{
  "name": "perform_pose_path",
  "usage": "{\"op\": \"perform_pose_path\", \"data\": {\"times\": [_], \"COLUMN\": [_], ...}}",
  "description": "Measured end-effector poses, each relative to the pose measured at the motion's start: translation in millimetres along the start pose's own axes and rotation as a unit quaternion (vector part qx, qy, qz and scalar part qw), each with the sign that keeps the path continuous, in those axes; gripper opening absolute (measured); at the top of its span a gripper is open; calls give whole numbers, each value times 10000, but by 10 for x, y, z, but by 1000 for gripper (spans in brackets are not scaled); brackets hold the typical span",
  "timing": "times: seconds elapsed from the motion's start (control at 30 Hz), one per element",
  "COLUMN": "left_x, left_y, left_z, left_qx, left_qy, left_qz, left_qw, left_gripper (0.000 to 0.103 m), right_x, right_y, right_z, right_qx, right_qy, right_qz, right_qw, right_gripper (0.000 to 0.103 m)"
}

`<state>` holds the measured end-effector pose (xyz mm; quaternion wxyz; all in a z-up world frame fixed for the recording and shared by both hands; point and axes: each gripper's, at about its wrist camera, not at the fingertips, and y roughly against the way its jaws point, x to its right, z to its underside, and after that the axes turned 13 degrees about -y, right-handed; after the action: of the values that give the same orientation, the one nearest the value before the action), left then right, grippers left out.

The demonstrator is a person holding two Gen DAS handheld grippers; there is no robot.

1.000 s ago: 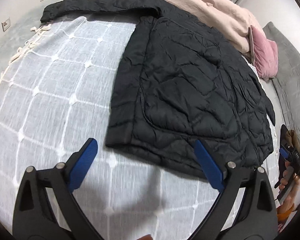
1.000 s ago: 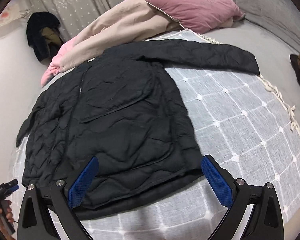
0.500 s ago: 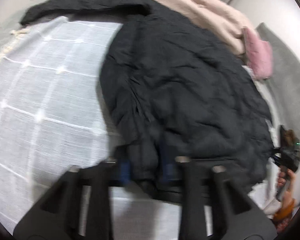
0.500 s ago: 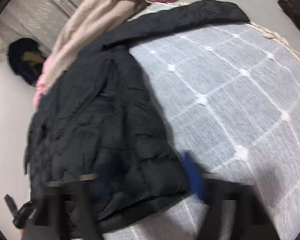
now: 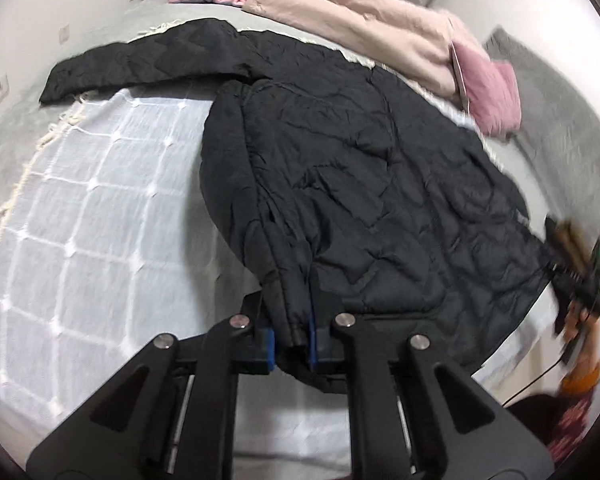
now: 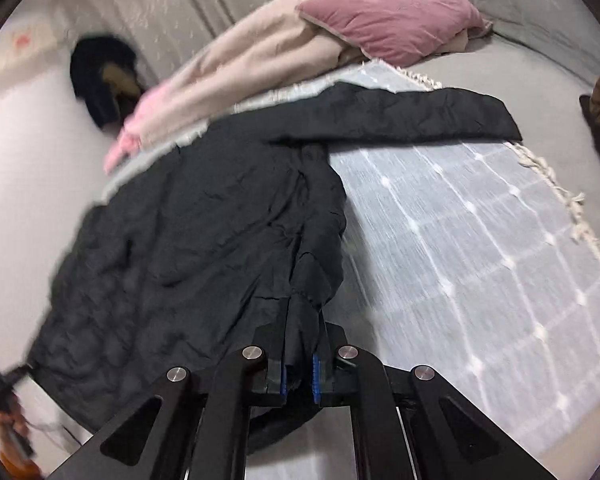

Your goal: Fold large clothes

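A large black quilted jacket [image 5: 380, 200] lies spread on a grey-white checked blanket [image 5: 80, 220], one sleeve [image 5: 140, 64] stretched out to the side. My left gripper [image 5: 292, 340] is shut on the jacket's bottom hem, which bunches between the blue pads and lifts toward the camera. In the right wrist view the jacket [image 6: 180, 248] fills the left half, and my right gripper [image 6: 299, 376] is shut on another corner of its hem, with folds rising from the blanket [image 6: 480, 260]. Its sleeve [image 6: 420, 116] lies across the far side.
A beige blanket [image 5: 360, 12] and a pink pillow [image 5: 492, 92] lie behind the jacket; the pillow also shows in the right wrist view [image 6: 388, 12]. Dark clothes [image 6: 100, 76] lie on the floor. The blanket's fringe [image 6: 572, 200] marks its edge.
Both grippers were open in front of the hem a second ago. They moved in, shut on the hem, and now lift it, pulling the jacket into folds.
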<state>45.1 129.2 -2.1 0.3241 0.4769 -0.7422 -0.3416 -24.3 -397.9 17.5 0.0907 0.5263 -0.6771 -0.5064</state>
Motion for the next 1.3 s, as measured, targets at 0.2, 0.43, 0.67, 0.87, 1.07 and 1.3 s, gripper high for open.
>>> {"op": "perform_pose_path", "data": {"times": [0.2,0.43,0.67,0.87,1.07,1.3], "left_x": [-142,-72,-207,-278,-221,-585], "left_y": [-181,-541,-176,108,-211,-559], "left_z": [336,274,25,-444,-760,-818], "left_qx": [-712,-1448,-925,-400,-157,889], "left_qy": [43,-144,112,333,-40,-19], "left_qz": [375,50,-626,-921,-942,-698], "left_qw": [9967,9893,9937,9944,9954,9936], "left_gripper": [13,28,60,82,90,90], "right_x": [112,-128,-397,-989,-1828,-2575], "right_y": [-224,-701,-293,-46,-561,-1171], "right_z": [223,428,268,164,299,475], "right_qx": [-682,-912,260,607,-547,-1071], "right_qy": [340,1546,1546,1425,1623,1628], "right_qz": [775,2191,3112,1352,-494,-1345], "right_qw": [9941,9590,9373,9786,9840,9716], "right_gripper": [7,29,46,71,71,71]}}
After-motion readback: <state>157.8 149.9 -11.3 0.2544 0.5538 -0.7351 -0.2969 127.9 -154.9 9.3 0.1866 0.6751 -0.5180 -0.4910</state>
